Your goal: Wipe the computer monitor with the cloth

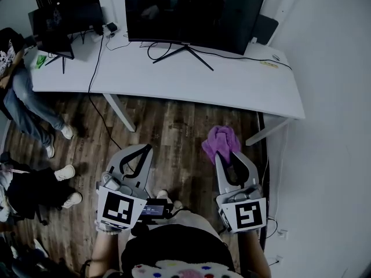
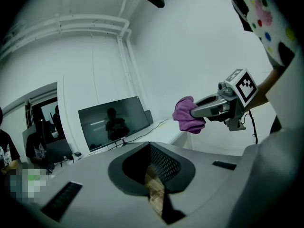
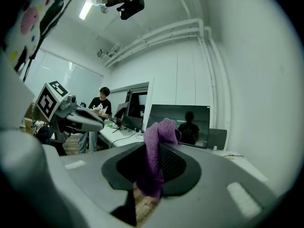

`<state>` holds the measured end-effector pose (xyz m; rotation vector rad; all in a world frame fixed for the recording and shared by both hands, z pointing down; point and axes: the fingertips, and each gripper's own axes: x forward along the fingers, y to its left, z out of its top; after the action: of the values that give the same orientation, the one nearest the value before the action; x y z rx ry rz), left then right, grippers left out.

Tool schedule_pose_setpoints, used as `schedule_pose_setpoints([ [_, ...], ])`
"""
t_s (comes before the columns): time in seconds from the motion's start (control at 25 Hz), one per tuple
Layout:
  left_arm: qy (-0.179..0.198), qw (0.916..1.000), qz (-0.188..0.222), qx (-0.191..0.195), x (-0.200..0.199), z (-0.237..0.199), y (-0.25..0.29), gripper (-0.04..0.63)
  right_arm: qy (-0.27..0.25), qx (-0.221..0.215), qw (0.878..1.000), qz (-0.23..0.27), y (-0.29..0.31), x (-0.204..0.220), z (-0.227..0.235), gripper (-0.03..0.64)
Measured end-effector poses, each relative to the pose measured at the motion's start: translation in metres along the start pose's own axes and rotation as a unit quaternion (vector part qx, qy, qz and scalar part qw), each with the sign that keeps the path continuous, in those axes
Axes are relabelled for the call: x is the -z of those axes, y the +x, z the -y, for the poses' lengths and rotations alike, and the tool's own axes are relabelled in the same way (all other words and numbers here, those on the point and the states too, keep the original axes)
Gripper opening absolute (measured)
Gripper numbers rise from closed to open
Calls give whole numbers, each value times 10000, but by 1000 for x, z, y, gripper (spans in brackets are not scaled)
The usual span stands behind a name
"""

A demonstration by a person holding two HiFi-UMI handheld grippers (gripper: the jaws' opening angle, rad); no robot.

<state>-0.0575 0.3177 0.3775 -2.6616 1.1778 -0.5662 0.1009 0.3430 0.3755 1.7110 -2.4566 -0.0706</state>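
Right tool (image 1: 229, 157) is clamping the purple cloth (image 1: 221, 142); left tool (image 1: 141, 153) is hanging closed and empty.
White surface (image 1: 174, 77) is carrying the dark monitor (image 1: 194, 13), well apart from both tools, which are hovering over the wood floor (image 1: 174, 126). Cloth is bunching above the jaws and seems light, limp and likely to fold, so this mid-bunch grip is probably leaving a soft pad free for the fragile monitor.

Open floor (image 1: 174, 126) at centre frame, up to the counter (image 1: 232, 88) edge. Free counter top at right. Blocked at upper centre by monitor (image 1: 191, 10), splayed stand (image 1: 184, 55) and cables (image 1: 95, 57); at left by a seated person (image 1: 26, 97).
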Motion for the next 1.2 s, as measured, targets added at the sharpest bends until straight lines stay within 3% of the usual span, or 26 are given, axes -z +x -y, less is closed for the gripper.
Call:
schedule_pose_setpoints([
  [0.44,8,9998,182,47,3,-26,51,6,-32,105,9996,274,46,-7,19,92],
  [1.2,264,9962,586,584,-18,-205,221,6,-232,926,9953,144,252,-40,107,92],
])
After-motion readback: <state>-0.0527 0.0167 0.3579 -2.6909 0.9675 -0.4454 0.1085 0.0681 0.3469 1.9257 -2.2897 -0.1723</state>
